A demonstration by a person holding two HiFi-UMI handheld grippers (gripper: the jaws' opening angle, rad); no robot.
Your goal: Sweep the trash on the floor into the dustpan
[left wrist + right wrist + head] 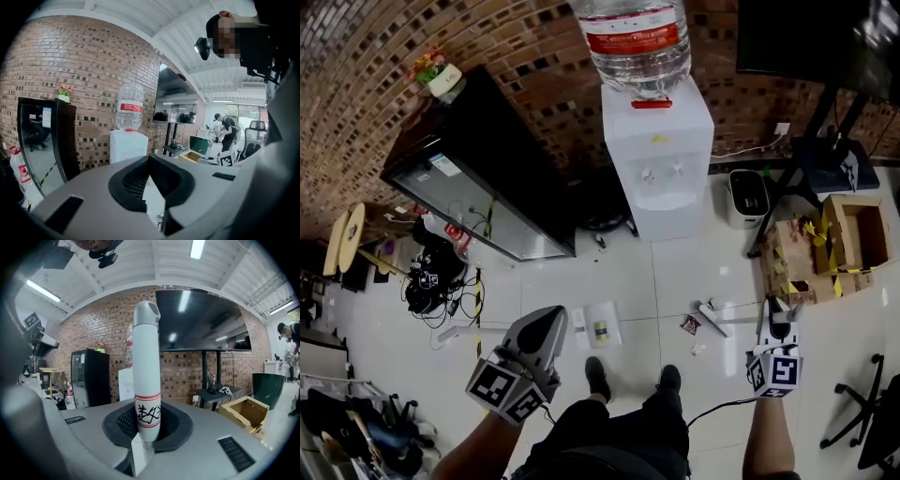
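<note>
Trash lies on the white tile floor ahead of my feet: a small dark wrapper (690,324), a white stick-like piece (712,319) and a flat white packet (601,330). My right gripper (778,323) (147,425) is shut on an upright white handle (146,366) with a red-edged label. The handle's lower end is hard to follow in the head view. My left gripper (546,323) (152,187) hangs at the lower left, open, with only floor showing between its black pads. I cannot make out a dustpan in any view.
A water dispenser (656,159) stands against the brick wall ahead, with a black glass-door cabinet (478,178) to its left. Cables (441,291) lie at the left. Cardboard boxes (839,244) and a stand are at the right, an office chair (862,403) at the lower right.
</note>
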